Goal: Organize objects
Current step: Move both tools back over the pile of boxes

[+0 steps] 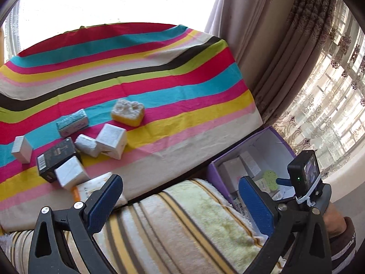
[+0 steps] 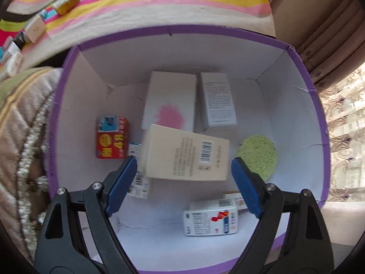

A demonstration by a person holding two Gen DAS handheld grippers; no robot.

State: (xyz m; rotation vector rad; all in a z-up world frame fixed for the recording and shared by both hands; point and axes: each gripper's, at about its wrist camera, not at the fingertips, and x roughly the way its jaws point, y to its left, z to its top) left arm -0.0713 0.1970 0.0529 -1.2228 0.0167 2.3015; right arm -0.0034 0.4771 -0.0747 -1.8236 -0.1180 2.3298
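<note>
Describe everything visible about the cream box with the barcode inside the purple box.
The cream box is a flat rectangular carton, apparently cardboard, with a black barcode and columns of small printed text on its upper face. It lies tilted inside the purple box, resting on other packages; its far edge overlaps the white box with the pink blotch. A green round sponge sits to its right. The right claw is open above it, pads on either side, not visibly touching.

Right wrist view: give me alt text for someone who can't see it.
The open right gripper hangs over a purple box with a cream barcoded carton between its fingers, ungripped. Around it lie a red packet, white boxes and a green round sponge.
</note>
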